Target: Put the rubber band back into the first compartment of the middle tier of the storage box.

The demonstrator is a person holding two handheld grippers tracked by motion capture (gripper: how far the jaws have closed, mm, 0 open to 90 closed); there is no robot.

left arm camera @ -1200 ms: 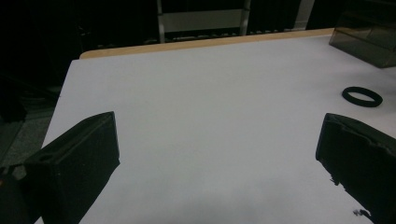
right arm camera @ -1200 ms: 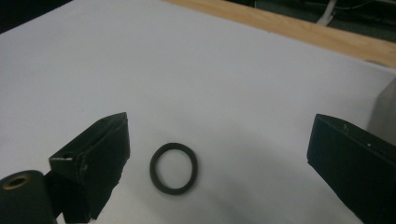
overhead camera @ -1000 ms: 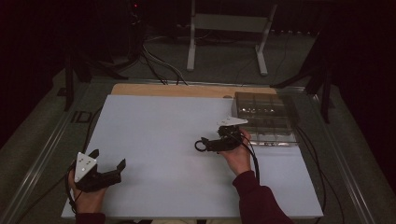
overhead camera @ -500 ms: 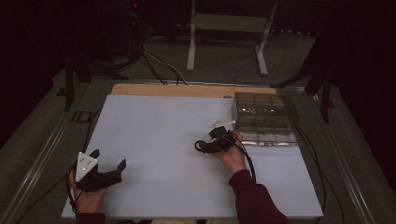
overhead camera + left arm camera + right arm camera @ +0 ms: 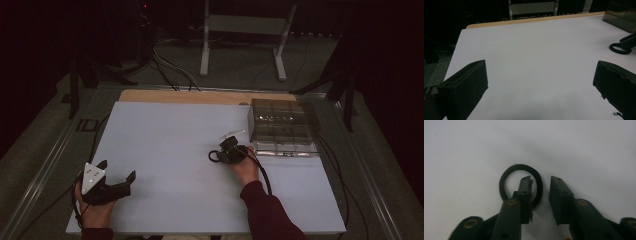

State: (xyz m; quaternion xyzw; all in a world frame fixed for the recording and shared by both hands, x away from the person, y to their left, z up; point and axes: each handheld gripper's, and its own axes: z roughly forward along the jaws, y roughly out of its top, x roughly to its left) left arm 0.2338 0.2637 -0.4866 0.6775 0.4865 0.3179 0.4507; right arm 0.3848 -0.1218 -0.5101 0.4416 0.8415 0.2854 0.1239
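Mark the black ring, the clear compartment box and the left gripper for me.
black ring (image 5: 504, 176): right gripper view, upper-left arc of the band.
clear compartment box (image 5: 283, 126): high view, middle of its lid.
left gripper (image 5: 118, 170): high view, midway between its open fingertips.

One white surface (image 5: 165, 150) carries everything counted here. One black ring (image 5: 520, 183) lies flat on it, just left of the one clear compartment box (image 5: 282, 127), which sits at the surface's far right edge. Two grippers are there: the right gripper (image 5: 226, 154) beside the box, one jaw tip inside the ring and one outside; the left gripper (image 5: 117, 182) well apart from the box, at the near left corner, jaws spread wide. Two hands, one per gripper.
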